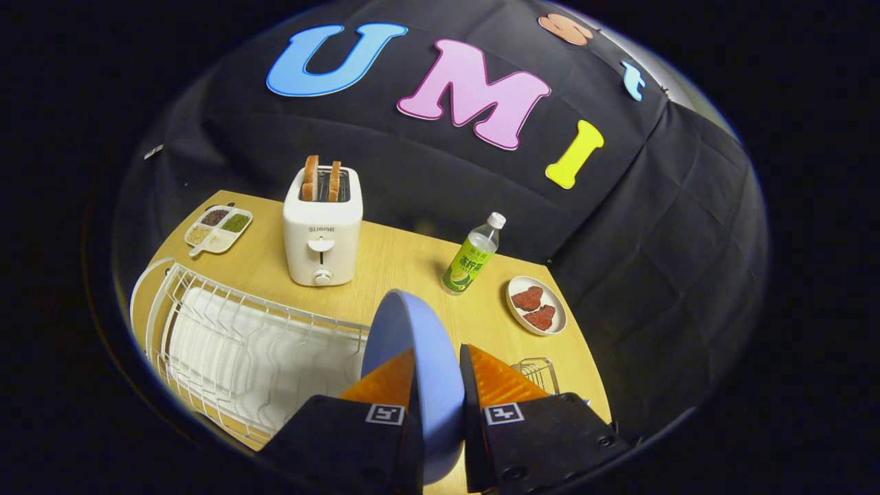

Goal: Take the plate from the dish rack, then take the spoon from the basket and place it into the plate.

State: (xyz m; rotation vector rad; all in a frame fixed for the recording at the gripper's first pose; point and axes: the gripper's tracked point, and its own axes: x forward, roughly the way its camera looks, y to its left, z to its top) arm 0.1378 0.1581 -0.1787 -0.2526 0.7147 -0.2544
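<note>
A blue plate (412,337) stands on edge between my fingers, and my gripper (437,375) is shut on its rim. The plate is lifted above the wooden table, just to the right of the white wire dish rack (240,344). The rack's slots next to my fingers hold nothing. A small wire basket (537,375) peeks out just beyond my right finger (498,381); I cannot make out a spoon inside it.
On the wooden table (399,265) beyond the plate stand a white toaster (322,230) with two bread slices, a green drink bottle (473,256), a small dish of red meat pieces (536,306) and a divided tray of grains (218,229).
</note>
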